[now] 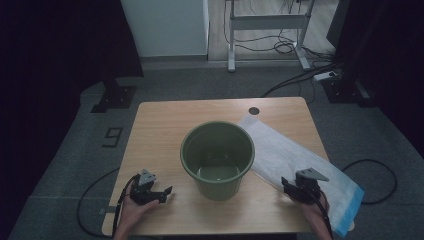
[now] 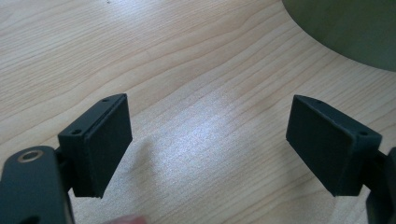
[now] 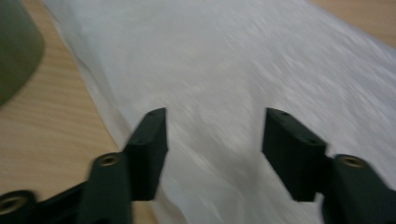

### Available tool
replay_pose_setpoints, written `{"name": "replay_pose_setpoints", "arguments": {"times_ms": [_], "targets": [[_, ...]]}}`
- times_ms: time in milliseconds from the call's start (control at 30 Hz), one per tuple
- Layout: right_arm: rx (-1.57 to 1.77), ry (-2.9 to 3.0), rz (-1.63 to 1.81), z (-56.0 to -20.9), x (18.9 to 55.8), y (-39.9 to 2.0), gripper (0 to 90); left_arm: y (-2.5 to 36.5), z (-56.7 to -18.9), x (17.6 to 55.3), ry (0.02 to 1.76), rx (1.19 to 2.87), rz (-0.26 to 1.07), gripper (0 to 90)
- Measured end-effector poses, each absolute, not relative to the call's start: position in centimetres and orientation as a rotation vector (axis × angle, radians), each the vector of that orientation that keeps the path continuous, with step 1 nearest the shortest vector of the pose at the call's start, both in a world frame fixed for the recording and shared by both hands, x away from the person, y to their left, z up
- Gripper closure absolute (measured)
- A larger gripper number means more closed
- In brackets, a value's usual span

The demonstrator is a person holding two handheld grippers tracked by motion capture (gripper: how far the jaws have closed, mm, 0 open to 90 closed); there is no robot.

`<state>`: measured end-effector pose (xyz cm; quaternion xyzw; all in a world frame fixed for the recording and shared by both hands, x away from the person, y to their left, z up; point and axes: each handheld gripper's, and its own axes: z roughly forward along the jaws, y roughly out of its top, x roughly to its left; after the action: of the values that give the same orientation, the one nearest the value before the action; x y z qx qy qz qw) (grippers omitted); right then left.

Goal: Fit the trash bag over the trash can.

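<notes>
High view first: the green bucket (image 1: pixel 217 159) sits dead centre on the wooden table (image 1: pixel 155 130), and the white bag (image 1: pixel 295 160) lies flat from the bucket's right side down to the lower right edge. My left gripper (image 1: pixel 162 193) idles at lower left; my right gripper (image 1: pixel 287 186) hovers over the bag's near end.

Left gripper view: jaws spread wide over bare wood, nothing between them, with the bucket's wall in the upper right corner.

Right gripper view: bit blurry, but the jaws stand fairly wide apart above the bag (image 3: pixel 261 60), gripping nothing.

So I reckon I'm at the pick-up-the-bag step. Next I need to drop lower and pinch an edge, since it's thin and lying flat.
</notes>
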<state>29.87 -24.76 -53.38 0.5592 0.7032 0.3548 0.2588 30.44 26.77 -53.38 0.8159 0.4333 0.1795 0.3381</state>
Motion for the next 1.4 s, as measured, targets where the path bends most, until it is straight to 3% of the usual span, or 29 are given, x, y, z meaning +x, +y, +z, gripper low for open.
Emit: {"name": "replay_pose_setpoints", "arguments": {"times_ms": [67, 267, 500, 600, 700, 733, 767, 967, 1200, 1400], "targets": [[1.499, 1.946, 0.976, -53.2, 31.3, -22.9, 26.9, 26.7, -53.4, 30.4, 1.128, 2.127, 0.468, 14.1], [1.475, 2.011, 0.947, -53.9, 34.2, -19.1, 17.7, 26.8, -53.3, 30.3, 1.127, 2.120, 0.471, 14.2], [1.469, 2.009, 0.871, -55.0, 35.4, -17.7, 20.8, 27.1, -53.3, 30.4, 1.137, 2.112, 0.470, 14.1], [1.503, 1.974, 0.881, -55.3, 35.6, -18.0, 28.2, 27.1, -53.3, 30.3, 1.138, 2.108, 0.469, 14.1], [1.537, 1.934, 0.879, -55.1, 35.6, -18.6, 48.4, 27.0, -53.3, 30.3, 1.138, 2.110, 0.468, 14.1], [1.537, 1.934, 0.879, -55.1, 35.6, -18.6, 48.4, 27.0, -53.3, 30.3, 1.138, 2.110, 0.468, 14.1], [1.556, 1.920, 0.873, -55.0, 35.7, -18.9, 58.3, 27.0, -53.3, 30.3, 1.137, 2.111, 0.468, 14.1], [1.579, 1.910, 0.879, -54.9, 35.8, -19.5, 82.7, 27.0, -53.1, 30.1, 1.135, 2.102, 0.475, 14.3], [1.619, 1.862, 1.005, -54.7, 35.8, -20.6, 88.5, 27.0, -52.3, 30.0, 1.144, 2.055, 0.444, 14.5], [1.584, 1.768, 1.182, -51.2, 35.3, -21.9, 88.8, 26.7, -49.8, 29.3, 1.138, 1.978, 0.459, 15.5]]}}
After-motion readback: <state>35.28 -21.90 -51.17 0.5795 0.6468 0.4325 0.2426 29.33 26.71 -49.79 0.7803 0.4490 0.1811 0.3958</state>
